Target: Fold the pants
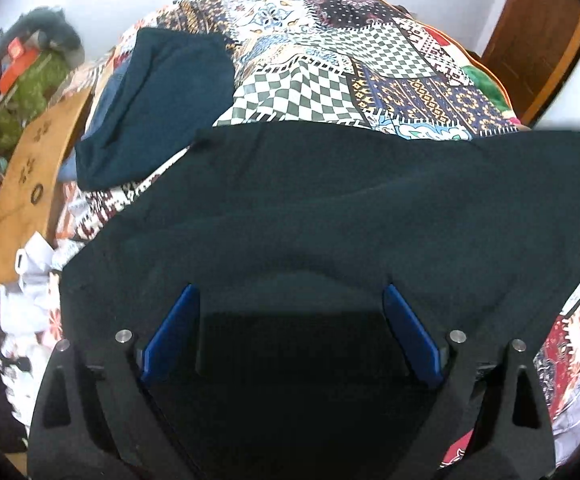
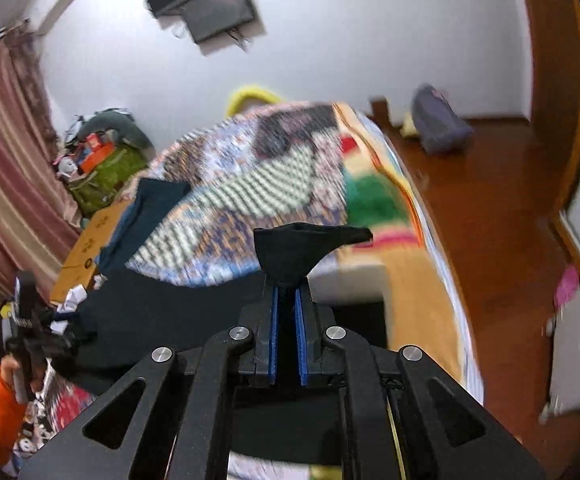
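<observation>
Pinching a bunched corner of the dark pants (image 2: 302,252), the right gripper (image 2: 288,308) lifts it above the patchwork bedspread (image 2: 249,184). The left gripper (image 1: 292,304) hangs spread wide over the pants (image 1: 330,200), gripping nothing. A green bag (image 2: 109,176) beside the bed is stuffed with boxes.

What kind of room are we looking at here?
Most likely a bedroom in a home: a bed under a patchwork bedspread, striped curtains at one side, a screen mounted on the wall, and dark pants spread out for folding.
</observation>
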The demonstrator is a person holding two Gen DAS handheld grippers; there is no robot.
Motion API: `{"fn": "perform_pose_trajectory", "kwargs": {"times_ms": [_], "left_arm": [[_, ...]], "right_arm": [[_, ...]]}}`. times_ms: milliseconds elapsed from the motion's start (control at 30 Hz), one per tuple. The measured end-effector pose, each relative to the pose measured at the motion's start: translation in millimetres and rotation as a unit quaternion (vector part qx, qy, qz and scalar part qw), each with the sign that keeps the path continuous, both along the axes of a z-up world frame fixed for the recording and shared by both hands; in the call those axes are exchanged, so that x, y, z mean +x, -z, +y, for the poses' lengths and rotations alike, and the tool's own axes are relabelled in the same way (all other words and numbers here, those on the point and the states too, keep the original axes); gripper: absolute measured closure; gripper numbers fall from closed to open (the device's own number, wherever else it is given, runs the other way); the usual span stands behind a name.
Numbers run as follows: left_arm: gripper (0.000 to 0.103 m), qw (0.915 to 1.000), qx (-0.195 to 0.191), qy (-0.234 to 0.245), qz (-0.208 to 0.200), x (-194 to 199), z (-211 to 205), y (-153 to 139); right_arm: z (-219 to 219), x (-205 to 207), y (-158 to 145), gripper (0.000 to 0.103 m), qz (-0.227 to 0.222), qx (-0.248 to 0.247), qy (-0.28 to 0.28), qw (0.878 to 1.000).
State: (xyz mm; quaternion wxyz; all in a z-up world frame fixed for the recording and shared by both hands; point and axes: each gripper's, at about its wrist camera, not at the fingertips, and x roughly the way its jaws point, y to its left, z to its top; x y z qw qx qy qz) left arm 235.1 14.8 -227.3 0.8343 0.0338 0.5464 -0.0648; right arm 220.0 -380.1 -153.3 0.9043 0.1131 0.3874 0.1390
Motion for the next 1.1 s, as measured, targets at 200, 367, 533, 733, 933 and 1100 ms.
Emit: {"fn": "perform_pose_trajectory", "kwargs": {"times_ms": [200,367,533,733,933,1100], "left_arm": [[0.005,0.9999,-0.007,-0.008,-0.007,-4,3,1],[0.003,0.9996,-0.02,-0.016,-0.011,-6,8,3],[0.003,0.9992,-0.024,-0.026,-0.02,-9,15,2],[0.003,0.9967,-0.018,-0.057,-0.055,-18,45,-13],[0.003,0.9897,-0.019,-0.111,-0.089,-25,103,-35],[0.003,0.9799,-0.014,-0.178,-0.089,-26,171,-36]], "right_arm": [[-18,-35,49,0.098,0.051,0.032,0.037,0.998],[-31,-55,79,0.098,0.095,0.039,0.072,0.992],[-37,-69,71,0.097,0.097,0.008,0.101,0.99],[-7,-64,30,0.095,0.039,-0.07,0.068,0.994],[61,-39,-2,0.065,-0.026,-0.096,-0.01,0.995],[127,-6,-10,0.061,-0.049,-0.092,-0.091,0.99]]}}
